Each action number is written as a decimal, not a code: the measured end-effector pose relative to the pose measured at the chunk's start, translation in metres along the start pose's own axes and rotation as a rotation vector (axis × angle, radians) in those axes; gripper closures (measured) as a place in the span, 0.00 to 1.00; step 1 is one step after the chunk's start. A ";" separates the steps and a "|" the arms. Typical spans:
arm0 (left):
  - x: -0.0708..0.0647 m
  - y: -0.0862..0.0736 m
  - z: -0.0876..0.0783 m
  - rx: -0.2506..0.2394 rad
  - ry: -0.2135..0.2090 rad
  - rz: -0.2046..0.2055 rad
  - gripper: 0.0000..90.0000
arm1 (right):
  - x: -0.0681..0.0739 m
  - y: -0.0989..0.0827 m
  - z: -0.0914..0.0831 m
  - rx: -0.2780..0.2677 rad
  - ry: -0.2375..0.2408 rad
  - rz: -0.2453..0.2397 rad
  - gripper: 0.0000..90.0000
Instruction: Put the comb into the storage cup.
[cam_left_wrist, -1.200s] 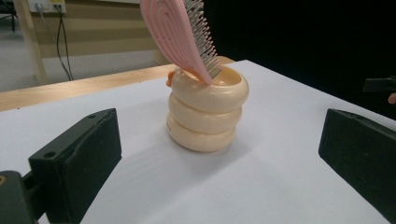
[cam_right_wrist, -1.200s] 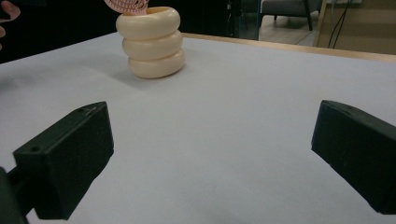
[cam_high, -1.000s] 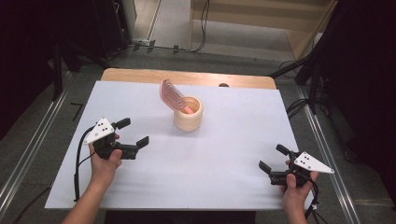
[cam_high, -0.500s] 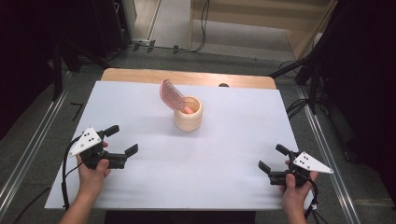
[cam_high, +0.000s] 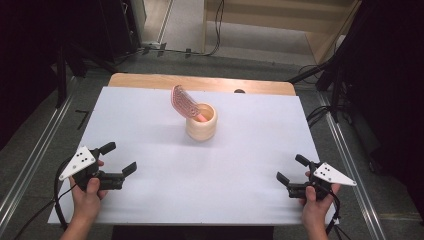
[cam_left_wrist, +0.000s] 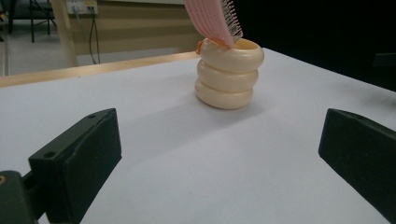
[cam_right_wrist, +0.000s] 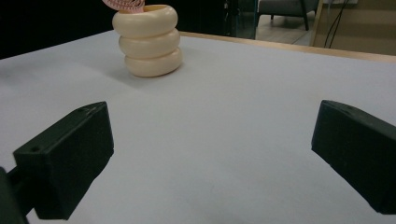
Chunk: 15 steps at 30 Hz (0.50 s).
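A cream ribbed cup (cam_high: 201, 125) made of three stacked rings stands upright on the white table top (cam_high: 250, 140), a little behind its middle. A pink comb (cam_high: 184, 102) leans out of the cup toward the left. The cup (cam_left_wrist: 229, 74) and the comb (cam_left_wrist: 215, 21) lie ahead in the left gripper view, and the cup (cam_right_wrist: 147, 41) also sits at upper left in the right gripper view. My left gripper (cam_high: 118, 158) rests low near the front left, open and empty. Near the front right, my right gripper (cam_high: 292, 169) is likewise open with nothing between its jaws.
A strip of wooden table edge (cam_high: 150, 80) runs behind the white sheet. Metal rails (cam_high: 30, 165) flank the table on both sides, and cables (cam_high: 320, 115) lie on the floor at the right. Dark stands and shelving (cam_high: 280, 30) fill the background.
My left gripper has drawn back toward the front left corner of the table and stayed open. The right gripper has barely moved. Cup and comb are unchanged.
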<state>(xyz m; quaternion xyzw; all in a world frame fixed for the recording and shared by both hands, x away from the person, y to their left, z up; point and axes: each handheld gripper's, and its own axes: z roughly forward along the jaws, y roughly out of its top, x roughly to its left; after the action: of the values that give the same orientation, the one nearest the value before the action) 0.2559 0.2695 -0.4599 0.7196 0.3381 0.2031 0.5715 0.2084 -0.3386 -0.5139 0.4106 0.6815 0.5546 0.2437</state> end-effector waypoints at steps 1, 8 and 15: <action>0.001 -0.002 -0.002 -0.002 0.001 -0.005 0.00 | 0.000 0.000 0.000 0.002 -0.001 0.000 0.00; 0.006 -0.012 -0.018 0.010 0.035 0.010 0.00 | 0.001 0.000 0.001 0.007 -0.005 -0.003 0.00; 0.011 -0.020 -0.031 0.019 0.055 0.018 0.00 | 0.001 0.000 0.001 0.007 -0.007 -0.006 0.00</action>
<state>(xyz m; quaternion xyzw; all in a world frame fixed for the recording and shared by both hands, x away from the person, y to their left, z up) 0.2374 0.3012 -0.4720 0.7222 0.3488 0.2248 0.5534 0.2089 -0.3370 -0.5141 0.4116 0.6836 0.5501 0.2464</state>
